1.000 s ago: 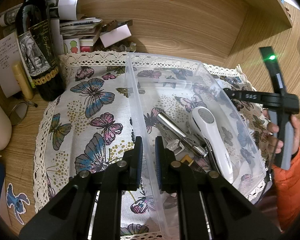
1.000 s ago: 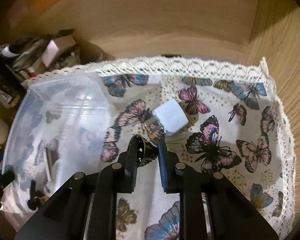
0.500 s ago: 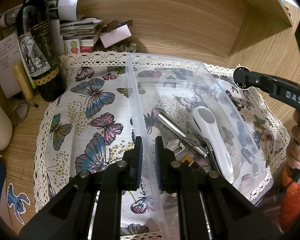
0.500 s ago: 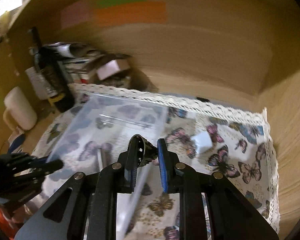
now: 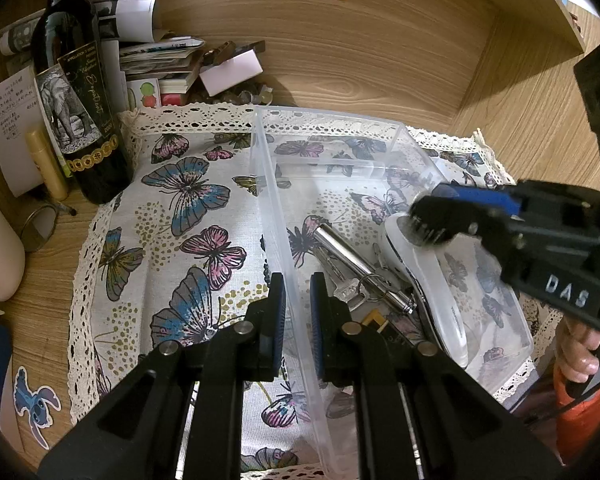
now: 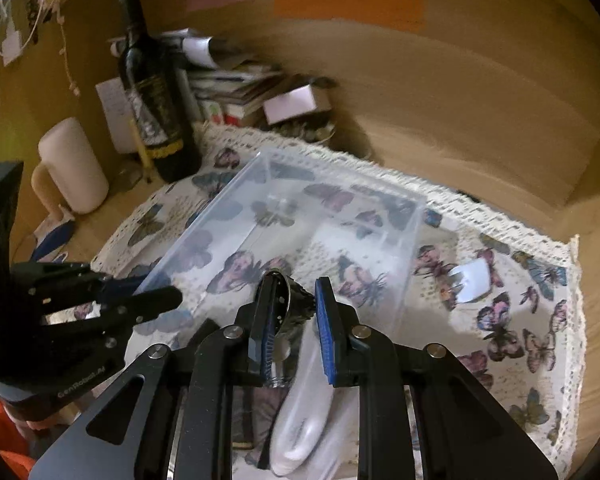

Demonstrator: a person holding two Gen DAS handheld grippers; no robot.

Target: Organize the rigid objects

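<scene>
Two grippers share the work: the left gripper (image 5: 296, 312) pinches the clear rectangular plastic bin's (image 5: 268, 184) long wall, steadying it, while the right gripper (image 6: 292, 312), at three o'clock, clamps a small dark metal piece (image 6: 290, 300) above the bin for dropping.

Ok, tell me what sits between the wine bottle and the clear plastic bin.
Left wrist view: only bare butterfly-print cloth with its lace edge lies between the wine bottle and the clear plastic bin.

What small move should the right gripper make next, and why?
Probably lower slightly, then open: the right gripper is shut on a small dark metal object above the clear box, whose wall the left gripper clamps.
</scene>
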